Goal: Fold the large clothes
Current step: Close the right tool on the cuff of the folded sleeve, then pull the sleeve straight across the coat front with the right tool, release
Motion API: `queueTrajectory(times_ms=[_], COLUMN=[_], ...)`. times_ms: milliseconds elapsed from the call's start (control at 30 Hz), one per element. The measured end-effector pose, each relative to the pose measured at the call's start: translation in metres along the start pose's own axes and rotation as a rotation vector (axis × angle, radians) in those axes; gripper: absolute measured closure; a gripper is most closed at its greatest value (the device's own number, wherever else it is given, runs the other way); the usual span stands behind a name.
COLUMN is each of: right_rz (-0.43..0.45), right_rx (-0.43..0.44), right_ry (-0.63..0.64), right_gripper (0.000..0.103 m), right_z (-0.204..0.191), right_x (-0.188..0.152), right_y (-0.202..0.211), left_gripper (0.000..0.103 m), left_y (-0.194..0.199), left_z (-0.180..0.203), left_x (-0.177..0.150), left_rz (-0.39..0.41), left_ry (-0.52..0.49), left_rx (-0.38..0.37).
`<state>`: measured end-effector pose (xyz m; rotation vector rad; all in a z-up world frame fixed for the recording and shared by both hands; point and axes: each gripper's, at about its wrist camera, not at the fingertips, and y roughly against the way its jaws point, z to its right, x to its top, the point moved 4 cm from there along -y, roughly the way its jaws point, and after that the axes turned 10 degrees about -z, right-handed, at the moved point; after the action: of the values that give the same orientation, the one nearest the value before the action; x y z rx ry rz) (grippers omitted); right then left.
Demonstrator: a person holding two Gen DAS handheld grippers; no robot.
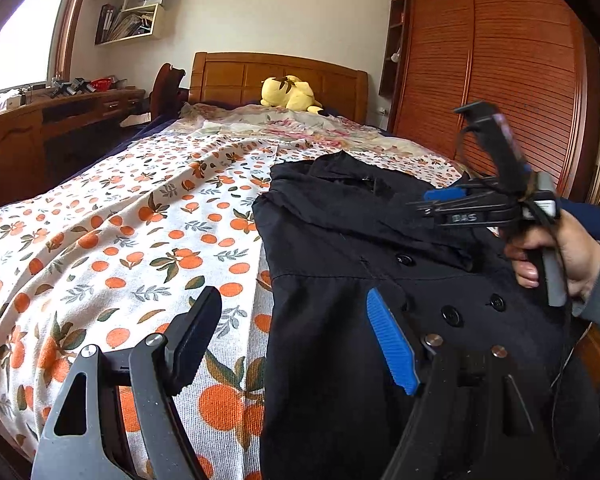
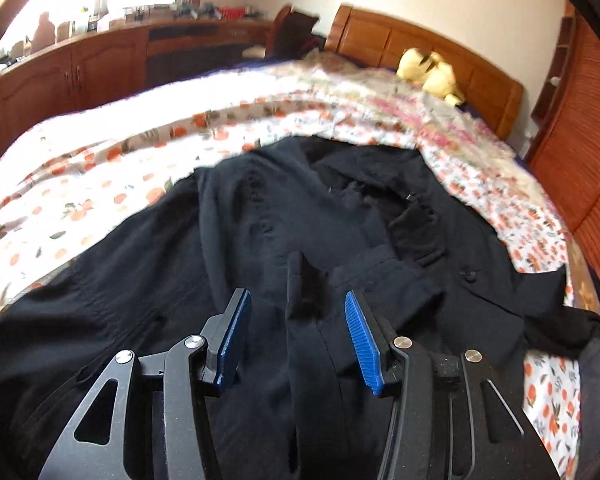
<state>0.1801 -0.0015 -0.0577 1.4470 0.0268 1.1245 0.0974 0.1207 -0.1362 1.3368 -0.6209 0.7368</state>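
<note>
**Black coat on the bed, both claws spread**

The black coat (image 1: 380, 264) lies spread on the orange-print bedspread (image 1: 140, 232), collar end toward the wooden headboard (image 1: 276, 76), buttons facing up. The left gripper (image 1: 296, 344) stands wide apart right at the coat's left edge: its blue-padded finger is over the dark cloth, the other finger over bare bedspread, nothing between them. In the right-wrist view the right gripper (image 2: 298, 344) is also spread, straddling a raised dark fold or strap of the coat (image 2: 304, 288), and the blue pads are not touching it, as far as this blurred view lets me judge. From the left camera the right gripper (image 1: 440, 206) hangs above the coat's front, gripped by a hand (image 1: 556, 256).

The coat's left edge runs straight toward the headboard, with a broad stretch of open bedspread beyond it on that side. On the far side of the coat the bedspread narrows to a strip before the louvred wardrobe (image 1: 500, 72). A yellow plush toy (image 1: 290, 94) sits against the headboard, well apart from the coat's collar.
</note>
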Motion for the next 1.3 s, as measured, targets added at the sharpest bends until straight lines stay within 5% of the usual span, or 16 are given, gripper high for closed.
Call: queueTrajectory(times_ms=[100, 267, 367, 767, 1300], right_rz=[-0.066, -0.146, -0.104, 0.208, 0.133], right_rx=[0.006, 0.018, 0.027, 0.016, 0.022], right_ry=[0.014, 0.013, 0.008, -0.144, -0.316], right_gripper=[0.055, 0.089, 0.097, 0.098, 0.096], right_z=[0.009, 0.018, 0.018, 0.033, 0.062], right_x=[0.013, 0.016, 0.018, -0.052, -0.178], right_y=[-0.022, -0.051, -0.045, 0.067, 0.127], left_gripper=[0.027, 0.027, 0.027, 0.027, 0.027], left_y=[0.002, -0.001, 0.001, 0.007, -0.014], left_z=[0.000, 0.004, 0.008, 0.026, 0.099], left_x=[-0.002, -0.005, -0.007, 0.003, 0.048], left_rz=[-0.001, -0.018, -0.019, -0.007, -0.013], left_ry=[-0.002, -0.018, -0.034, -0.062, -0.185], left_rx=[0.001, 0.009, 0.009, 0.028, -0.050])
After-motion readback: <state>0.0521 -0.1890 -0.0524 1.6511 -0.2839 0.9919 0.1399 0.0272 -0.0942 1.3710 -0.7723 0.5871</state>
